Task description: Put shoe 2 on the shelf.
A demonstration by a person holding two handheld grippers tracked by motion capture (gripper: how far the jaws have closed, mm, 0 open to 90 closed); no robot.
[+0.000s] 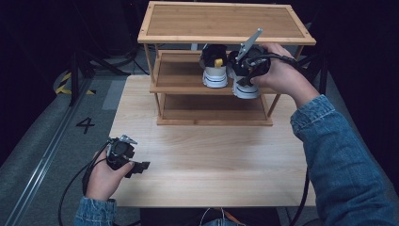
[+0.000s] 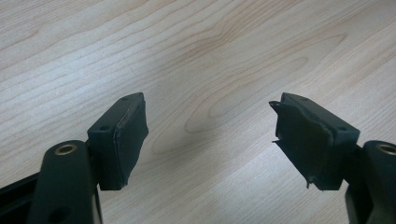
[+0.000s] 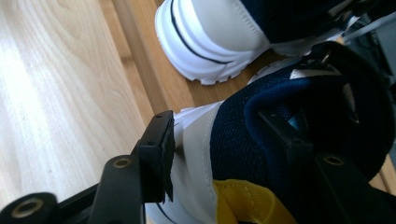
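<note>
Two navy-and-white sneakers stand side by side on the middle shelf of a wooden rack (image 1: 226, 40). The left sneaker (image 1: 214, 70) (image 3: 210, 37) has its heel toward me. My right gripper (image 1: 244, 75) (image 3: 215, 121) is at the heel of the right sneaker (image 1: 246, 89) (image 3: 243, 140), whose yellow pull tab (image 3: 243, 200) shows low between the jaws. One jaw stands outside the white heel and the other inside the collar, spread apart and not pressing. My left gripper (image 1: 139, 167) (image 2: 208, 135) hovers open over the table near the front left, with nothing between its pads.
The rack stands at the back of the light wooden table (image 1: 202, 160) and has a top shelf, a middle shelf and a bottom shelf (image 1: 211, 113). The right sneaker's heel overhangs the middle shelf's front edge (image 3: 140, 56). Dark floor surrounds the table.
</note>
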